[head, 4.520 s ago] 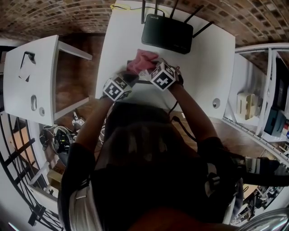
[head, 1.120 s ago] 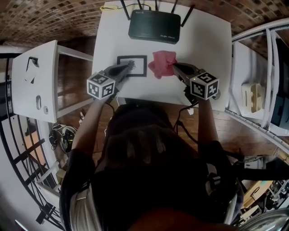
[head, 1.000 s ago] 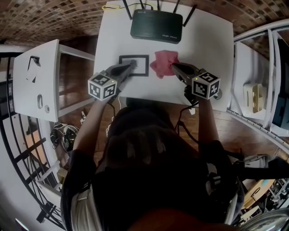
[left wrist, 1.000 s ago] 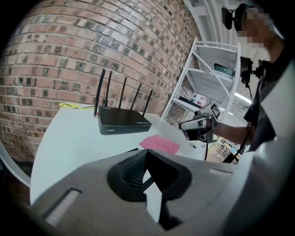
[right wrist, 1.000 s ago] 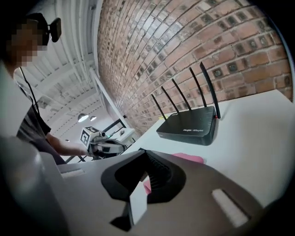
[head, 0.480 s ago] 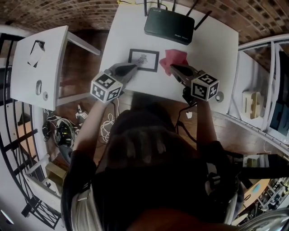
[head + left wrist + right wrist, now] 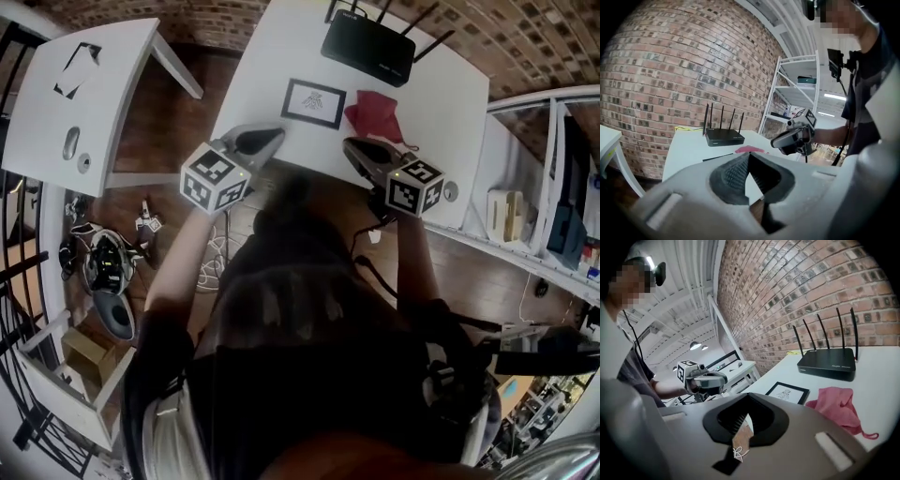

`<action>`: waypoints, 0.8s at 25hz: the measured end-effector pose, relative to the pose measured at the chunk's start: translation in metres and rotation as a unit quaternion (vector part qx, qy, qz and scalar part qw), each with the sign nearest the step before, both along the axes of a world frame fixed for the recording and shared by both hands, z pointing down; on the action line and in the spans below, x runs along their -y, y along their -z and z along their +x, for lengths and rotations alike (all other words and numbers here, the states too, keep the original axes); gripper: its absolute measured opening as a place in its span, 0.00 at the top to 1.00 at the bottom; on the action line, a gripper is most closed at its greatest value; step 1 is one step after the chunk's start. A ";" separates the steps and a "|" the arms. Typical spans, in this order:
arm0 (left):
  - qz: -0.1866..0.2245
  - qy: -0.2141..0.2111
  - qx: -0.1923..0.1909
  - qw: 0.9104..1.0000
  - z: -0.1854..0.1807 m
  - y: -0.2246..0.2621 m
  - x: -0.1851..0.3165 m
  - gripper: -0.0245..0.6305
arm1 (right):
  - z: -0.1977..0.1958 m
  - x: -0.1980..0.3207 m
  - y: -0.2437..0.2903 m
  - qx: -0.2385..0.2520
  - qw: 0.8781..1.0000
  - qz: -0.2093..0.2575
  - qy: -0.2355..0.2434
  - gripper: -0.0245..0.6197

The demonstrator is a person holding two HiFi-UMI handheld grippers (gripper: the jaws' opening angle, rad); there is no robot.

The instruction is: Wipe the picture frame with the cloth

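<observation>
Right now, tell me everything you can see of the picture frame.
The picture frame is a rectangle with a thin black border around a white sheet bearing a small dark line drawing. It lies flat, face up, on the white table, in front of the black router and close left of the pink cloth; whether those two touch is unclear. The left claw and right claw, both shut and empty, are clear of it.

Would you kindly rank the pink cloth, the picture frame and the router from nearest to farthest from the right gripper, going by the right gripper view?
From the right gripper:
1. Pink cloth, just ahead, to the right.
2. Picture frame, lying flat, ahead to the left.
3. Router, farthest back, beyond both.
</observation>
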State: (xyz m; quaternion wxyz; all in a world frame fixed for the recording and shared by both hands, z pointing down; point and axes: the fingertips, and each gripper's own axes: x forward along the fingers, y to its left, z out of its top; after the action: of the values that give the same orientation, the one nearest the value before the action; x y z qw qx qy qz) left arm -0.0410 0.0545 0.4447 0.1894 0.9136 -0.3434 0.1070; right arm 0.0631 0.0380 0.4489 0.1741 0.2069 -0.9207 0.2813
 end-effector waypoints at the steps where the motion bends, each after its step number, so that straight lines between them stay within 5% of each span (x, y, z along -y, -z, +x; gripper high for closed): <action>1: 0.003 0.002 -0.006 1.000 -0.003 0.002 -0.007 0.96 | -0.006 -0.010 0.001 -0.002 1.000 0.001 0.005 0.96; 14: 0.043 -0.004 -0.069 0.997 -0.006 0.031 -0.078 0.96 | -0.023 -0.105 0.012 -0.058 0.998 0.032 0.024 0.96; 20: 0.043 -0.032 -0.063 0.997 0.005 0.039 -0.104 0.96 | -0.023 -0.137 0.009 -0.051 0.998 0.023 0.015 0.96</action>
State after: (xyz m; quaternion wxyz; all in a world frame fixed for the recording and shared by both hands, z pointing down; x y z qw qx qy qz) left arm -0.0363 0.1580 0.4053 0.1678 0.9362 -0.3062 0.0406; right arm 0.0398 0.1748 0.4399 0.2198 0.2113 -0.9200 0.2464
